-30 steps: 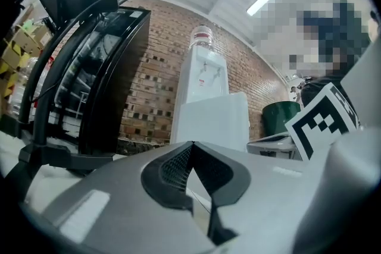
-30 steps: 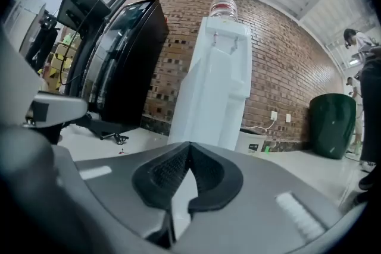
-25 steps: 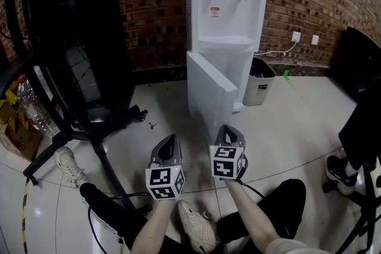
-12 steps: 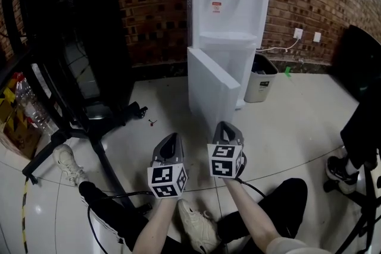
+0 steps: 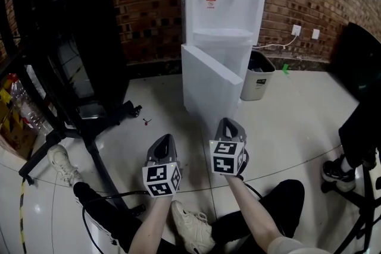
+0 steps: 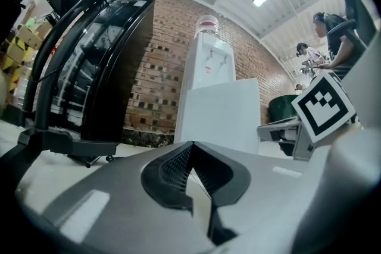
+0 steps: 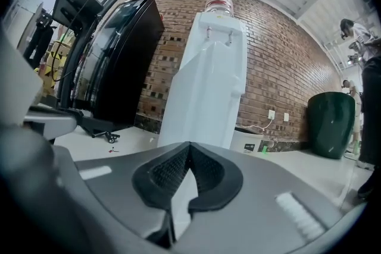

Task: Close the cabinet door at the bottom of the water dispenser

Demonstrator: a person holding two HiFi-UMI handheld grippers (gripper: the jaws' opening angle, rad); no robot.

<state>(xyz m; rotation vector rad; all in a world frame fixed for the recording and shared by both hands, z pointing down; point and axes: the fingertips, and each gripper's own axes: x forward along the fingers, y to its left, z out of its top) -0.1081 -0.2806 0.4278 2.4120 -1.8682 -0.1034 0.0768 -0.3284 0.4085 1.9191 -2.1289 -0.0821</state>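
While the door (image 5: 209, 85) of the dispenser (image 5: 225, 3) stands ajar far ahead, my left claw (image 5: 166, 141) and right claw (image 5: 229, 125) are both closed, empty, near me.

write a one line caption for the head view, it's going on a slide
Left gripper and right gripper, both shut, face the white water dispenser, whose bottom cabinet door hangs open.

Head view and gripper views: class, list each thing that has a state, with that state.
cabinet door, open, swung out from the water dispenser
left gripper, shut, empty
right gripper, shut, empty
waste bin, upright, no lid
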